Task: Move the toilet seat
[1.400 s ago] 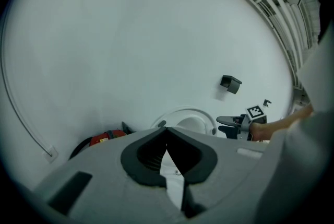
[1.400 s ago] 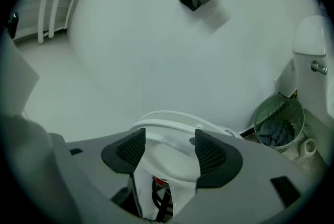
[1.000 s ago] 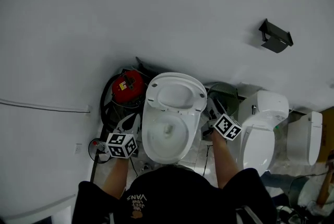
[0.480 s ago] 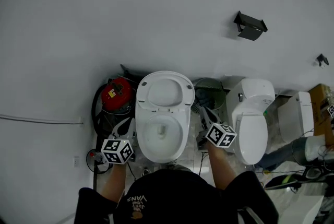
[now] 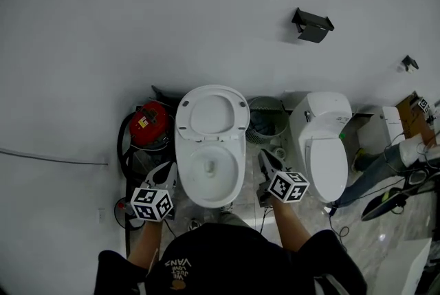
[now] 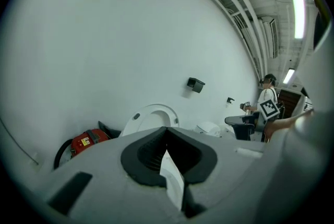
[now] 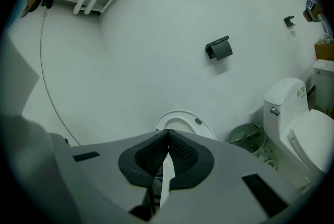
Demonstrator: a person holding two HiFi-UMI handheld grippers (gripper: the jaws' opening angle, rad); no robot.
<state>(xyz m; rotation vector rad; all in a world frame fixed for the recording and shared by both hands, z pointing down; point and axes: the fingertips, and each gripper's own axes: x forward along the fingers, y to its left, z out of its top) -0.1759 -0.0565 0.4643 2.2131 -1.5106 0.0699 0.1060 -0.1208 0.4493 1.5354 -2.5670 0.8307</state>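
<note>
The white toilet (image 5: 210, 170) stands in the middle of the head view, its seat (image 5: 211, 115) raised against the wall and the bowl uncovered. My left gripper (image 5: 168, 170) hangs left of the bowl, shut and empty. To the right of the bowl is my right gripper (image 5: 264, 156), also shut with nothing in it. In the left gripper view the shut left gripper (image 6: 167, 130) points toward the raised seat (image 6: 151, 115). In the right gripper view the shut right gripper (image 7: 168, 133) lies just below the seat (image 7: 183, 122). Neither gripper touches the toilet.
A red canister with a black hose (image 5: 144, 123) sits left of the toilet. A mesh waste bin (image 5: 265, 120) stands between it and a second toilet with a shut lid (image 5: 323, 156). A black holder (image 5: 313, 25) hangs on the wall. Cables and a person's legs (image 5: 375, 173) are at right.
The head view has swung to the right, so the toilet sits further left and more of the second toilet and floor shows. Both grippers stay beside the bowl, a little lower.
</note>
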